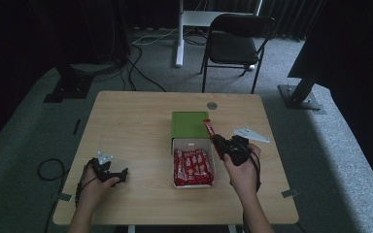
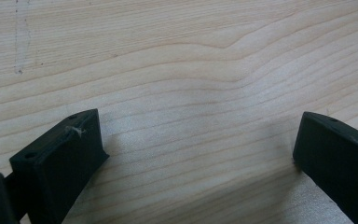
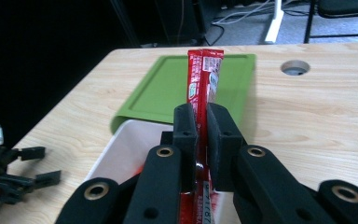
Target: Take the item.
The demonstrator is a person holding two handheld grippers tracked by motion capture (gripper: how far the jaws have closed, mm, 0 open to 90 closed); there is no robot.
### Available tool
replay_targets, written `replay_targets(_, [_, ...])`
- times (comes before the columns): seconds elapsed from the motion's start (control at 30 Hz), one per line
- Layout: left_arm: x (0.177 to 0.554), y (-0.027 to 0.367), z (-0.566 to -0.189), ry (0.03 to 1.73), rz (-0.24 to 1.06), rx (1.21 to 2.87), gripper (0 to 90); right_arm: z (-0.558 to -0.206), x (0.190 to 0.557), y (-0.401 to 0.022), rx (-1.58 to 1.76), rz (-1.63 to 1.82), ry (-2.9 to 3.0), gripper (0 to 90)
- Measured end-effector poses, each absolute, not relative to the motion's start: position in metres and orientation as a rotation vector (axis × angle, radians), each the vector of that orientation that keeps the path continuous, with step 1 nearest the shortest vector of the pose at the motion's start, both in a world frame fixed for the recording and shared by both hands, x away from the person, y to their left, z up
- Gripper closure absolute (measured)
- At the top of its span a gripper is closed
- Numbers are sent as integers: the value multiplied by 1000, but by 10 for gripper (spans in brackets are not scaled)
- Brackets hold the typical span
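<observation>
A white box (image 1: 193, 141) in the middle of the wooden table holds several red snack packets (image 1: 193, 167). Its green lid (image 1: 189, 124) lies flat just behind it. My right gripper (image 1: 219, 144) hovers at the box's right edge, shut on one red packet (image 1: 208, 127) that sticks up and away from the jaws. In the right gripper view the packet (image 3: 204, 79) stands pinched between the two black pads (image 3: 186, 126), above the white box (image 3: 121, 149) and in front of the green lid (image 3: 182, 88). My left gripper (image 1: 121, 175) rests on the table at the near left, open, with bare wood between its fingers (image 2: 70, 154).
A round grommet hole (image 1: 212, 105) sits in the table behind the lid. A black folding chair (image 1: 235, 43) and a white desk leg (image 1: 179, 34) stand on the carpet beyond the table. Cables (image 1: 141, 68) trail across the floor at the left.
</observation>
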State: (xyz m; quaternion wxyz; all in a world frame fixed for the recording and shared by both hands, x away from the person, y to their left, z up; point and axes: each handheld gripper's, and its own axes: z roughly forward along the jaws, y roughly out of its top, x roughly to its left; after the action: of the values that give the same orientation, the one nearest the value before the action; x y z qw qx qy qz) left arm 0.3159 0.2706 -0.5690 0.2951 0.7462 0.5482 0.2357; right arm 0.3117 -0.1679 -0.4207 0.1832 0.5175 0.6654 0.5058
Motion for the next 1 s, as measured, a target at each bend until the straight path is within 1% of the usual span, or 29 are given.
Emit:
replay_targets(0.4, [316, 271, -569, 1458, 629, 1984, 23, -430, 317, -214, 1555, 1343, 1751, 831])
replay_targets(0.8, [316, 271, -569, 1458, 629, 1984, 23, -453, 316, -273, 1679, 1239, 1604, 831])
replay_targets(1.0, [316, 271, -569, 1458, 629, 1984, 23, -471, 316, -298, 1760, 1187, 1535, 831])
